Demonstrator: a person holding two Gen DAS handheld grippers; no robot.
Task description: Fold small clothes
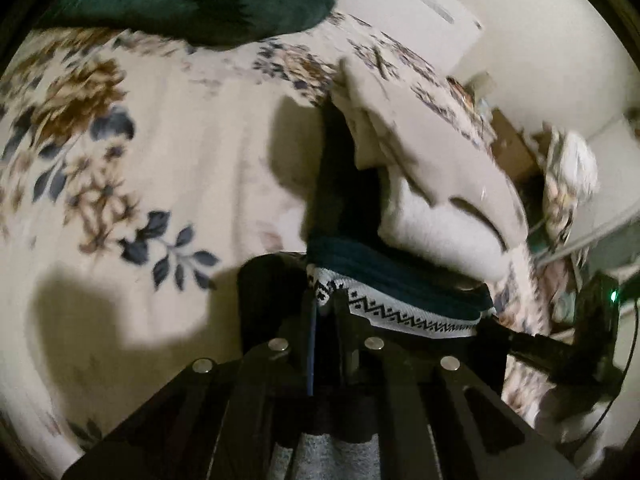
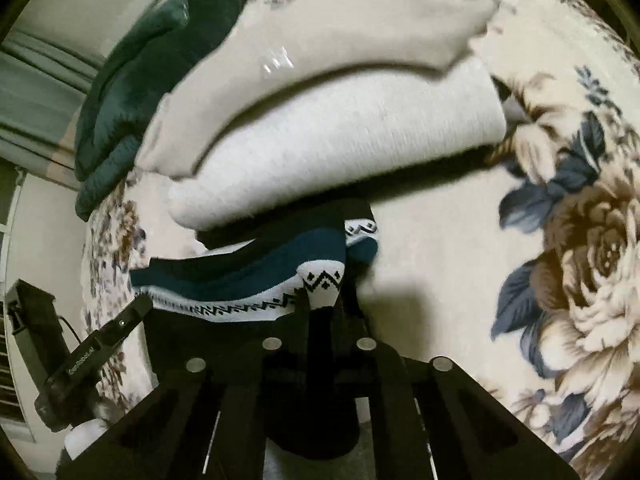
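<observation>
Looking along your left tool [image 1: 326,300], you see its fingers pinched together on one end of the patterned sock [image 1: 400,300], a teal, black and white knit stretched taut toward your right tool [image 1: 492,330] at the frame's right. Behind the sock sits a folded stack of cream and beige clothes [image 1: 436,216] on the floral bed cover [image 1: 160,152], near its far edge; a dark green garment [image 1: 192,0] lies toward the bed's far left corner.

From your right wrist, the right tool [image 2: 320,304] is clamped on the sock's [image 2: 256,280] other end, white zigzag band nearest. Your left tool [image 2: 138,310] grips it at lower left. The folded stack [image 2: 340,120] lies just beyond, the green garment [image 2: 140,80] behind it
</observation>
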